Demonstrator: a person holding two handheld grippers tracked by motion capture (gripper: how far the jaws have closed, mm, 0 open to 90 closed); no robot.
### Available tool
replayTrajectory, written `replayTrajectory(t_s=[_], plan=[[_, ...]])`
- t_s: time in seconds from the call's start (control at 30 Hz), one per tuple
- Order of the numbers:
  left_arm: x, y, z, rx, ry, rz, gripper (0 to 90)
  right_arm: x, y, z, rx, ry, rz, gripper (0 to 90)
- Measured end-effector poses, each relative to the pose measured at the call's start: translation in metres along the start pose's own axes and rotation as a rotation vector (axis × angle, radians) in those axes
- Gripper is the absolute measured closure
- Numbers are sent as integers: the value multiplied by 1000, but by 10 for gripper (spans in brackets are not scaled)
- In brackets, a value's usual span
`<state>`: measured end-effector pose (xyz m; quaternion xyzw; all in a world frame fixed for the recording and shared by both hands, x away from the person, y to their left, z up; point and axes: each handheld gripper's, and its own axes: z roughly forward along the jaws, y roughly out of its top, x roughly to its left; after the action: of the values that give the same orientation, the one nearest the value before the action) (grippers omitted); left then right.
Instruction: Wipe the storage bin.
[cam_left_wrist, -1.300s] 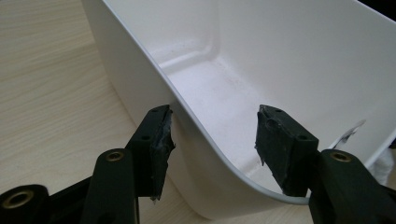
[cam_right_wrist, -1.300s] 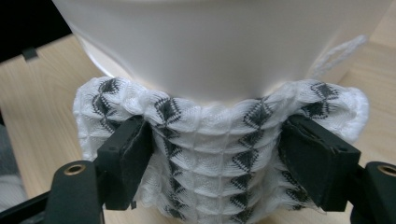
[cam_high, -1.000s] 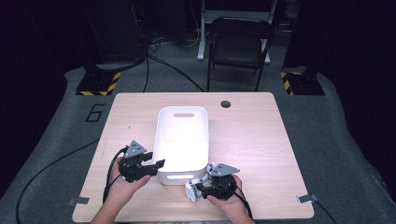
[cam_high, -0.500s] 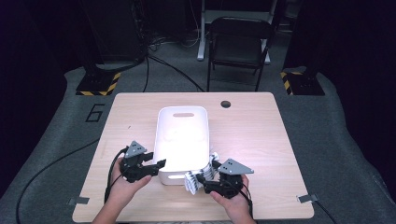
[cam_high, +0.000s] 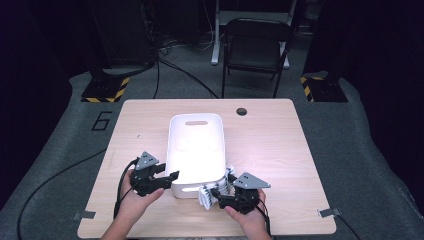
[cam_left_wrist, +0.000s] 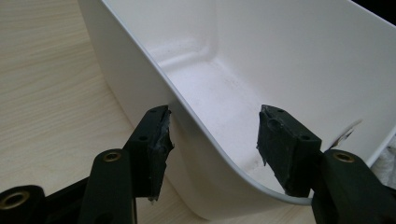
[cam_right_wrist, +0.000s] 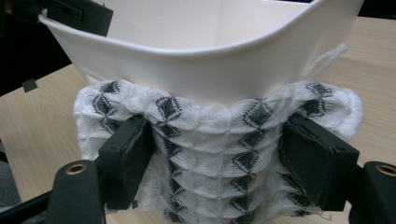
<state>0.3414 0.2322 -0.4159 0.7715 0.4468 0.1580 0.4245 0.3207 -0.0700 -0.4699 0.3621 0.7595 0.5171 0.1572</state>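
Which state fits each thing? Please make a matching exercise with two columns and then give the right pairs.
Things:
1. white bin
2. knitted cloth
3. left gripper
4. folding chair

States:
A. clamped between two jaws
B. stands on the floor beyond the table
C. jaws open astride a rim corner
D. empty, on the table

Pairs: 1-D, 2-A, 3-C, 4-B

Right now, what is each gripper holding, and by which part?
Right gripper clamps the folded white black-patterned knitted cloth across its sides. Left gripper straddles the white plastic bin's corner rim, unclamped.
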Motion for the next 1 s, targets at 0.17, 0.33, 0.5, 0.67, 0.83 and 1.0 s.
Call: replayTrajectory(t_s=[0.17, 0.33, 0.5, 0.67, 0.83, 1.0], plan=[[2, 1, -1, -4, 24, -1, 433, -2, 1, -6, -6, -2, -7, 506], [3, 2, -1, -2, 21, 3, 425, -8, 5, -16, -53, 23, 8, 660], [4, 4, -2, -2, 18, 16, 424, -10, 6, -18, -52, 30, 10, 685], [2, 7, -7, -11, -50, 26, 445, -1, 15, -32, -121, 8, 20, 689], [-3, 8, -7, -12, -79, 50, 443, -7, 15, -36, -135, -24, 37, 689], [-2, 8, -7, -8, -84, 42, 441, -14, 10, -31, -116, -10, 59, 685]])
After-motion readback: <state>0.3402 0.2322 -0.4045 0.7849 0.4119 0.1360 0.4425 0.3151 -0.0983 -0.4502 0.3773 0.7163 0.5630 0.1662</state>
